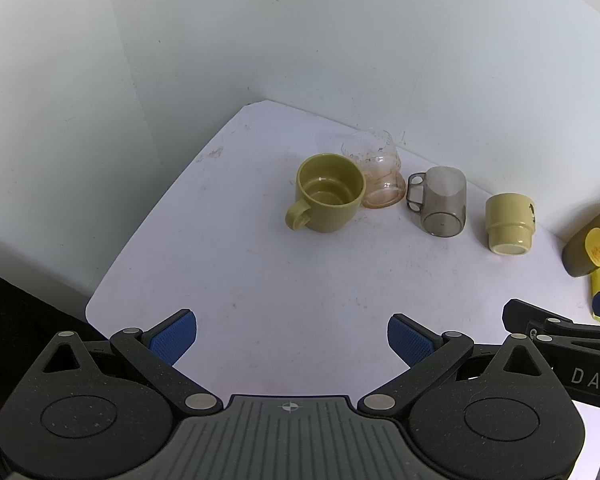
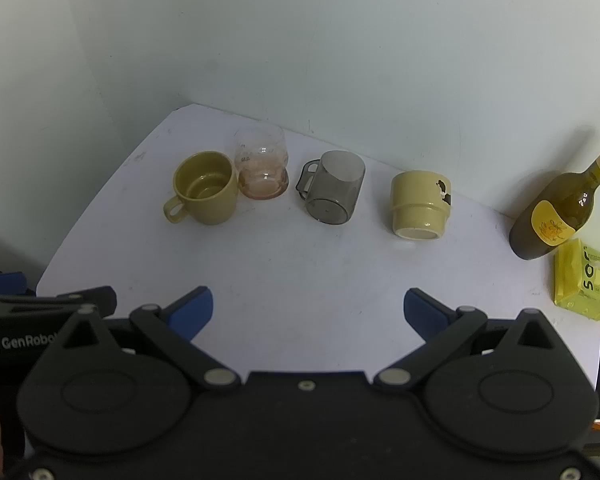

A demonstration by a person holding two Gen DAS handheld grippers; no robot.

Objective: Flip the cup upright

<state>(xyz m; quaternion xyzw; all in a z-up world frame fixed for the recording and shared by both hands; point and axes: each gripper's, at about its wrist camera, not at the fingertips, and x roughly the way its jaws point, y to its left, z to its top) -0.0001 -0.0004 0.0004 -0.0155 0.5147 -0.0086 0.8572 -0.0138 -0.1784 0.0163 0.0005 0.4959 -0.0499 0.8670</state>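
Several cups stand in a row on the white table (image 1: 260,280) (image 2: 300,264). An olive mug (image 1: 327,199) (image 2: 205,189) stands upright, opening up, handle toward me. A pinkish clear glass (image 1: 379,172) (image 2: 262,167), a smoky transparent mug (image 1: 443,201) (image 2: 335,187) and a pale yellow cup (image 1: 509,224) (image 2: 420,205) also stand there; their orientation is hard to tell. My left gripper (image 1: 292,340) is open and empty, low over the table's near side. My right gripper (image 2: 308,312) is open and empty, likewise short of the cups.
A dark olive wine bottle with a yellow label (image 2: 560,212) (image 1: 592,244) stands at the right by the wall. A yellow packet (image 2: 582,280) lies beside it. White walls close the back and left. The right gripper's body (image 1: 564,344) shows beside the left one.
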